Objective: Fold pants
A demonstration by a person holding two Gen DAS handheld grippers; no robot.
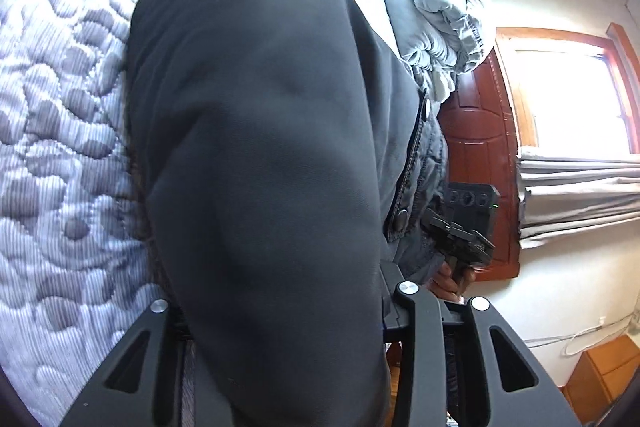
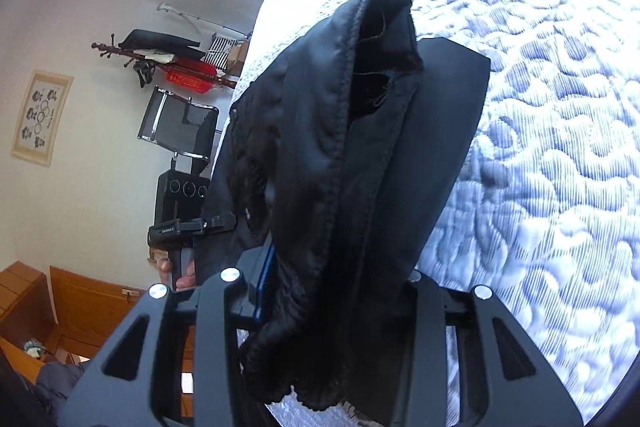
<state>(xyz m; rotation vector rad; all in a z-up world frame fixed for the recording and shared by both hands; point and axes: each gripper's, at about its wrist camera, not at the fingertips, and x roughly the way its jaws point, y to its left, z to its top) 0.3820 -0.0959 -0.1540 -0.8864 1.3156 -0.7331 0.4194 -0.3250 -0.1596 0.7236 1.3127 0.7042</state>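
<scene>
The dark grey pants (image 1: 260, 147) hang lifted over the quilted bed (image 1: 60, 147). In the left wrist view the cloth drapes over my left gripper (image 1: 280, 307) and hides its fingers; the cloth runs out between them. In the right wrist view a bunched hem of the pants (image 2: 352, 167) stands between the fingers of my right gripper (image 2: 332, 287), which is shut on it. The right gripper (image 1: 464, 235) shows in the left view at the pants' waist edge. The left gripper (image 2: 184, 223) shows in the right view, held by a hand.
A folded grey duvet (image 1: 432, 7) lies at the head of the bed. A red-brown headboard (image 1: 480, 147) and a bright window (image 1: 568, 99) are beyond. A coat rack (image 2: 168, 63), a black chair (image 2: 180, 127) and wooden furniture (image 2: 80, 303) stand beside the bed.
</scene>
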